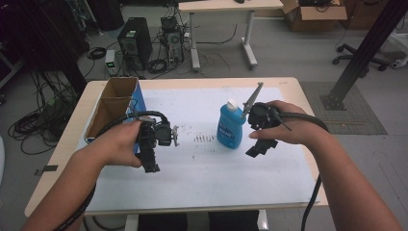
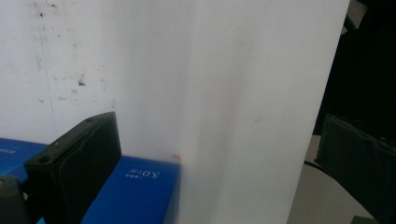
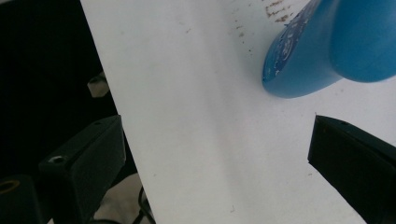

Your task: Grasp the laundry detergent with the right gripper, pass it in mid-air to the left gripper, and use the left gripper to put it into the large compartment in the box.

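Nearest you, your forearms come in over the near edge of the surface, each hand wrapped around a hand-held gripper. The blue bottle serves as the landmark: it stands upright on the white sheet near the middle of the surface, its white cap on top.

Your right hand-held gripper hangs just to the right of the blue bottle, pointed down at the sheet. Its jaws stand wide apart and hold nothing; in the right gripper view the bottle's blue body sits beyond the jaws, above the gap between them and not inside it. No contact between that hand-held gripper and the bottle can be made out.

Your left hand-held gripper is well to the left of the bottle, also aimed downward, with your hand clasped around its body. In the left gripper view its two jaws stand far apart with only bare sheet between them, so it grips nothing. A blue carton face with white print lies beside the left-hand jaw in that view.

Farther left of the bottle, along the surface's left side, sits the open cardboard box with a blue outer wall.

Beyond the bottle, past the far edge of the surface, are a second desk and a computer tower on the floor among cables.
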Motion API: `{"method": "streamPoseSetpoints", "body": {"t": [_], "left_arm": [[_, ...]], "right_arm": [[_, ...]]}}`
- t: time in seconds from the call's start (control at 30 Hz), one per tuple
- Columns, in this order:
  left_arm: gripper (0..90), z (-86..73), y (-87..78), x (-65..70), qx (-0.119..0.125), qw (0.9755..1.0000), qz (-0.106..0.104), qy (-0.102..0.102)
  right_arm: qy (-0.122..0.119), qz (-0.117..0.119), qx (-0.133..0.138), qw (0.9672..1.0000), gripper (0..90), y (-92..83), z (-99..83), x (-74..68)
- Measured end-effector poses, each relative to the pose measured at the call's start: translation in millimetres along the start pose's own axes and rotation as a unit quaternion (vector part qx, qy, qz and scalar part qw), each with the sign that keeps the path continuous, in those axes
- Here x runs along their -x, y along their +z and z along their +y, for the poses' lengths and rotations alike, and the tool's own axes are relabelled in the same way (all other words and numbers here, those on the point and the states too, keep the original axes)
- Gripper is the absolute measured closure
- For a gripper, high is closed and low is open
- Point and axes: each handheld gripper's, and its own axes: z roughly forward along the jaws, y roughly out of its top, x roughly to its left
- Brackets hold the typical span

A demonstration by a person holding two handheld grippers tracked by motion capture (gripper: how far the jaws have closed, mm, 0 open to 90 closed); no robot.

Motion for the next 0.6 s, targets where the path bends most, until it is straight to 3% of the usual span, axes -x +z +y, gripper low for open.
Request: {"method": "streamPoseSetpoints", "body": {"t": [0.27,0.57,0.6], "left_arm": [[0.4,-5.0,-2.7,1.2,0.007,1.0,-0.003,-0.007],[0.4,-9.6,-8.5,3.3,0.014,0.9999,-0.001,-0.007],[0.4,-9.9,-9.8,3.6,0.012,0.9999,-0.001,-0.007]], "right_arm": [[0.021,-0.005,0.053,0.9984,3.9,5.7,-19.3,2.8],[0.047,-0.022,0.11,0.9926,3.6,14.2,-44.2,5.6],[0.052,-0.029,0.124,0.9906,3.5,16.4,-49.9,6.3]]}}
